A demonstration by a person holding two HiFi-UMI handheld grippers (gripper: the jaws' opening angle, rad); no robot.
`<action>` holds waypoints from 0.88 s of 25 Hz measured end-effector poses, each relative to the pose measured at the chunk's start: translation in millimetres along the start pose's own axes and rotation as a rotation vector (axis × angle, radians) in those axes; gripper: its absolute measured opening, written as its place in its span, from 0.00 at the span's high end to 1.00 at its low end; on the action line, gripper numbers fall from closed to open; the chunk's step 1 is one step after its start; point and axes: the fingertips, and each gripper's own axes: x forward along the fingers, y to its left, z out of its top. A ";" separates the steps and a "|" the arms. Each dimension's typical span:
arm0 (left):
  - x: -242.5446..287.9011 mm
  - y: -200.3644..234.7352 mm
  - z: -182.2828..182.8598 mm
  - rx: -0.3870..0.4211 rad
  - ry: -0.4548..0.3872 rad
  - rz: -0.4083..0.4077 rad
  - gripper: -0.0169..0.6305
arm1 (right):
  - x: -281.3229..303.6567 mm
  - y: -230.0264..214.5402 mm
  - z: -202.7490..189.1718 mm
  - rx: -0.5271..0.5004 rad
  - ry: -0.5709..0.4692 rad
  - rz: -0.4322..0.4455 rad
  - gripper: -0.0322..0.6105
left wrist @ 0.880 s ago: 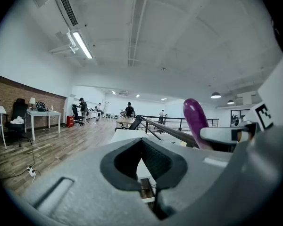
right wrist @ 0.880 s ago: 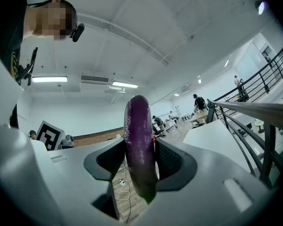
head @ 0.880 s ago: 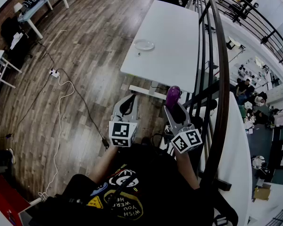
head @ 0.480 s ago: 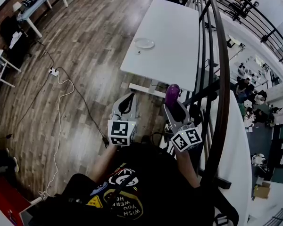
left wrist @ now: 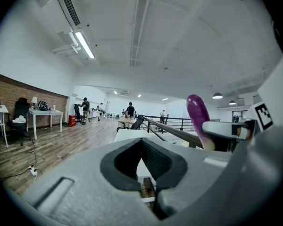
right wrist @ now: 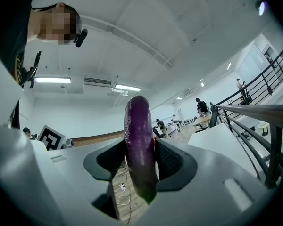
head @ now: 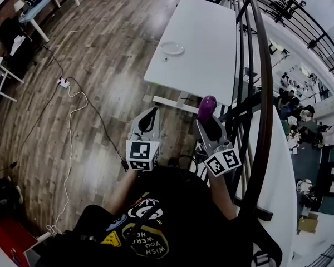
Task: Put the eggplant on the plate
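1. Left grey two-jaw gripper (head: 151, 114): tips pressed together, empty.
2. Pale round plate (head: 171, 48) on long white table (head: 206, 65): bare, well ahead.
3. Right grey gripper (head: 207, 121): pinching glossy purple eggplant (head: 206, 107) upright in mid-air, short of table. Grasped; carrying and setting down left.
4. Counted: two grippers, one plate, one eggplant.

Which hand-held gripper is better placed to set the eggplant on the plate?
Right. The right hand-held gripper clamps the eggplant; the left hand-held gripper is empty. The plate lies on the white table ahead.
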 end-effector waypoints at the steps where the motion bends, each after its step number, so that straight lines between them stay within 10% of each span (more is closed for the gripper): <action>1: -0.8 2.9 0.4 0.003 -0.002 -0.003 0.97 | 1.7 2.5 0.5 0.001 -0.006 0.001 0.63; 22: 78.6 27.5 -9.8 -0.022 0.048 -0.027 0.97 | 62.2 -49.7 -19.2 0.028 0.059 -0.030 0.63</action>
